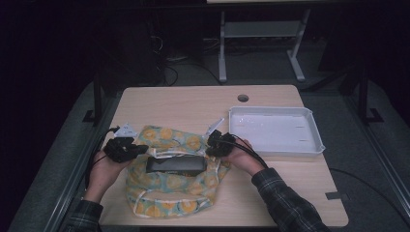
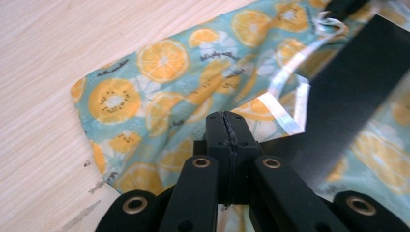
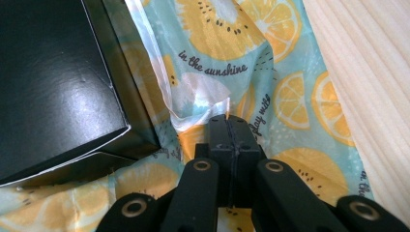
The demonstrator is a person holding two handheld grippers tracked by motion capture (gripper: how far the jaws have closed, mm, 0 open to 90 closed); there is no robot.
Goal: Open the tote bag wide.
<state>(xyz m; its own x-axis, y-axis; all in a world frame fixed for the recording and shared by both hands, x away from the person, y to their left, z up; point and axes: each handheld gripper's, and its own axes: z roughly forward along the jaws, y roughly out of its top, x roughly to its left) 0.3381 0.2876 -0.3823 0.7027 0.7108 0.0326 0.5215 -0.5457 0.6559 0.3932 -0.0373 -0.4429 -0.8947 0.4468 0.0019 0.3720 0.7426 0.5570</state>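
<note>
A cloth bag [image 1: 169, 195] printed with orange and kiwi slices lies on the wooden table [image 1: 193, 101], its mouth facing up. A black box [image 1: 176, 165] rests in that mouth. My left gripper [image 1: 141, 149] sits at the bag's left rim with jaws shut; in the left gripper view the bag's cloth [image 2: 159, 63] gathers up to the left gripper's [image 2: 227, 118] closed tips, with the black box [image 2: 358, 82] just to the right. My right gripper [image 1: 210, 150] is at the right rim. In its own view the right gripper [image 3: 229, 121] pinches the white-edged cloth [image 3: 290, 96] beside the black box [image 3: 53, 87].
A white, shallow tray [image 1: 270, 109] stands at the table's right, close to my right hand. A round cable hole [image 1: 242, 98] is near the far edge. The bare wood lies behind the bag. Dark floor and a table frame are beyond.
</note>
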